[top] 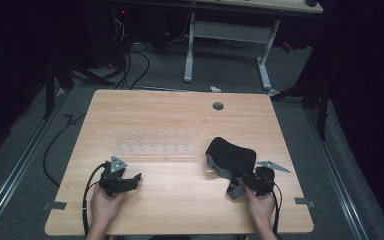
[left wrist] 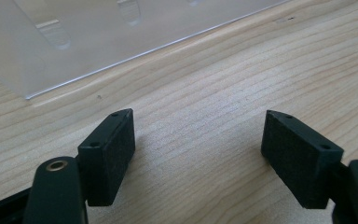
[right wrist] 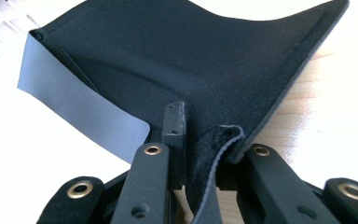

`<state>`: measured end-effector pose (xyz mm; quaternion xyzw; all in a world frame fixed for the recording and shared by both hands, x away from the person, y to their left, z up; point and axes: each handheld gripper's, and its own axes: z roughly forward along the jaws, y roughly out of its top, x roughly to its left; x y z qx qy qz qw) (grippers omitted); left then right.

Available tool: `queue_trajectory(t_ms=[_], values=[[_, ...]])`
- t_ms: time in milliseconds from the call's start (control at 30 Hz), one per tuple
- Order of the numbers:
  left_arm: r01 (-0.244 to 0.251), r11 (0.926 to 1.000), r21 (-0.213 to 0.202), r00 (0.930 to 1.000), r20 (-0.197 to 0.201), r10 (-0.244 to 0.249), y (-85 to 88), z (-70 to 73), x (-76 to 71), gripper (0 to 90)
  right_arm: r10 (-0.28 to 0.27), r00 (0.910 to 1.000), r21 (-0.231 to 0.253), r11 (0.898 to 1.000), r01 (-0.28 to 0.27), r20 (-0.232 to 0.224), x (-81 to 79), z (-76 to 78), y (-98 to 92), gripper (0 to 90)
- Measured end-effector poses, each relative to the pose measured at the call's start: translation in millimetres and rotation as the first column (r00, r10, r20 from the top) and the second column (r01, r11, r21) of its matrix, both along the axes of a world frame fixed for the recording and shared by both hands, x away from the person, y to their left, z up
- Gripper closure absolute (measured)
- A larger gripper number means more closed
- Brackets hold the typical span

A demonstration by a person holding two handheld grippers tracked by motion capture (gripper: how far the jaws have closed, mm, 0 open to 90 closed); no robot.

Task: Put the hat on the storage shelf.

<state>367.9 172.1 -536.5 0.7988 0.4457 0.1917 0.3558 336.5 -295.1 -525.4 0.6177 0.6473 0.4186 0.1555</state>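
Observation:
A black fabric mask (top: 232, 155) with a grey strap (top: 236, 189) lies on the right half of the wooden table (top: 180, 210). My right gripper (top: 245, 177) is shut on the near edge of it. In the right gripper view the black fabric (right wrist: 191, 60) is folded between the pads of that gripper (right wrist: 205, 140), and the grey strap (right wrist: 74, 107) hangs off to the left. My left gripper (top: 135, 180) rests low over the table at the front left, open. Bare wood shows between its pads (left wrist: 109, 154) in the left gripper view, with nothing held by the gripper (left wrist: 198, 140).
A clear plastic rack (top: 155, 142) with several slots lies at the table's middle, just beyond the left gripper; its edge (left wrist: 98, 37) shows close ahead. A round cable hole (top: 218, 106) sits near the far edge. Another desk's legs (top: 230, 35) and floor cables (top: 130, 65) stand behind.

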Motion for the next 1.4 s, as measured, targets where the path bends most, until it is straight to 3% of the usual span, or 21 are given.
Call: queue_trajectory(t_ms=[100, 233, 467, 667, 933, 1200, 1400], values=[[0.000, 1.0000, 0.000, 1.0000, 0.000, 0.000, 0.0, 0.0, 0.0, 26.2, -0.001, 1.0000, 0.004, 1.000, 0.001, 0.002, 0.6, -0.3, -0.5, 79.5], [0.005, 1.0000, -0.001, 1.0000, -0.001, -0.005, -0.3, 0.0, -0.3, 26.2, 0.006, 1.0000, 0.044, 0.999, -0.006, 0.005, 1.5, 0.1, -3.4, 83.3], [0.017, 0.9999, -0.002, 0.9999, 0.001, -0.017, -0.6, 0.0, -0.7, 26.6, 0.038, 0.9991, 0.051, 0.998, -0.039, 0.020, 5.2, 3.3, -11.4, 85.3], [0.018, 0.9998, -0.003, 0.9998, 0.001, -0.018, -0.6, 0.0, -0.6, 26.8, 0.066, 0.9978, 0.077, 0.995, -0.066, 0.009, 6.5, 4.4, -20.5, 85.6], [0.019, 0.9998, -0.005, 0.9998, 0.001, -0.019, -0.7, 0.0, -0.5, 26.9, 0.104, 0.9945, 0.074, 0.992, -0.104, 0.005, 2.2, 10.5, -29.2, 85.7], [0.024, 0.9997, -0.003, 0.9997, 0.001, -0.024, -1.2, -0.1, -0.5, 25.1, 0.165, 0.9861, 0.127, 0.978, -0.166, 0.021, -1.0, 24.0, -40.4, 85.7], [0.030, 0.9995, -0.001, 0.9995, -0.001, -0.030, -1.2, -0.2, -1.0, 23.7, 0.217, 0.9760, 0.134, 0.967, -0.218, 0.017, -2.2, 29.3, -42.6, 85.7]])
